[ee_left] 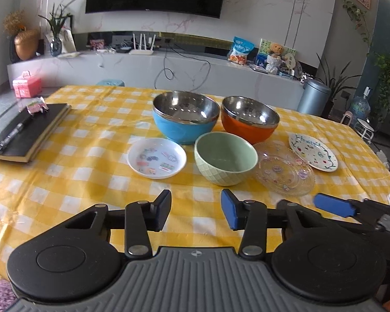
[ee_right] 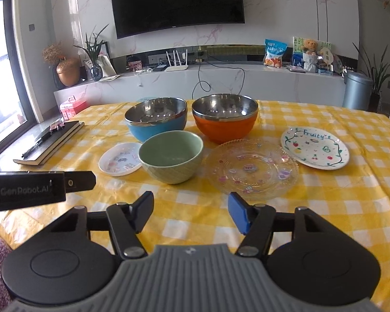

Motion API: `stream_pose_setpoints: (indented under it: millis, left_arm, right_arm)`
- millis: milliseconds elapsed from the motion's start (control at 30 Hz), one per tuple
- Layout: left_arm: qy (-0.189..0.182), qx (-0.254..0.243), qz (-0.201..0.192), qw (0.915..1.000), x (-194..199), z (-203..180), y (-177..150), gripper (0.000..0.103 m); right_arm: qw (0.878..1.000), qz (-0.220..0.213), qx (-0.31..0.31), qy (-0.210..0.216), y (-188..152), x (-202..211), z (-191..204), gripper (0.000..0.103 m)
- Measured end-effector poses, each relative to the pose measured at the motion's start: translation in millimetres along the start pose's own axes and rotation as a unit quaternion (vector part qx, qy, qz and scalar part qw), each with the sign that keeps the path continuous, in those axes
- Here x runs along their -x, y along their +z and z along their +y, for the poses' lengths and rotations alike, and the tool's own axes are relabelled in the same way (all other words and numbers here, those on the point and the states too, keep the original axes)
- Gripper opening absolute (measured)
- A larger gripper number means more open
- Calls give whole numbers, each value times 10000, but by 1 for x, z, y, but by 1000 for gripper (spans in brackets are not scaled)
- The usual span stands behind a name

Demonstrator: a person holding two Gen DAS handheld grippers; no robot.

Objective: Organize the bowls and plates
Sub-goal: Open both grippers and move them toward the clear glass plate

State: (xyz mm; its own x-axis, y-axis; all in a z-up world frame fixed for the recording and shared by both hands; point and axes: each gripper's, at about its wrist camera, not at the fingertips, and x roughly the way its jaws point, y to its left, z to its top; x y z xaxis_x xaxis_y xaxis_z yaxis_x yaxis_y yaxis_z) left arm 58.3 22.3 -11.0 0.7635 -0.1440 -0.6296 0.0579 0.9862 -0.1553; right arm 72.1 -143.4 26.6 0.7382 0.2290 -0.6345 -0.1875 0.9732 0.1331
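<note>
Both grippers hang over the near edge of the yellow checked table (ee_left: pixel 65 182) with jaws parted and nothing between them — left gripper (ee_left: pixel 196 212), right gripper (ee_right: pixel 191 214). Ahead sit the green bowl (ee_right: pixel 171 160), the blue bowl (ee_right: pixel 156 121) and orange bowl (ee_right: pixel 225 119) behind it, a small white plate (ee_right: pixel 119 160) to its left, a glass plate (ee_right: pixel 252 169) and fruit-painted plate (ee_right: pixel 315 147) to its right — none touched.

The green bowl (ee_right: pixel 171 160) hides the near right edge of the small white plate (ee_right: pixel 118 159) in the right wrist view. The printing on the snack bag (ee_left: pixel 241 50) far back is too small to read.
</note>
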Motion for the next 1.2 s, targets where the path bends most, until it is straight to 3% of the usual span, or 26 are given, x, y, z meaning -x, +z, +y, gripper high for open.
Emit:
stream_pose_setpoints:
  millis: [233,367,600,767,1033,1200]
  left_arm:
    - [-404,99,173,9990,-25,-16,-2,50]
    - [-613,493,223,9967,-43,-26,-4,50]
    - [-475,697,251,9961,-71,-47,0,50]
    - [-676,1083,465,9907,-96,-57,0,50]
    - [-560,1184,440,9904,-119,-72,2,50]
    - [-543,1351,482,9882,-132,-70,2,50]
  right_arm:
    - [9992,166,-185,-311,0,-24,-19,50]
    - [9978,208,-365,-510,-1,-32,-42,50]
    - [9941,163,-725,-785,4,-44,-84,50]
    - [9917,185,-916,-884,8,-55,-105,50]
    - [9890,179,-1207,-840,16,-75,-130,50]
    - [9876,167,-1364,-755,23,-89,-138,42]
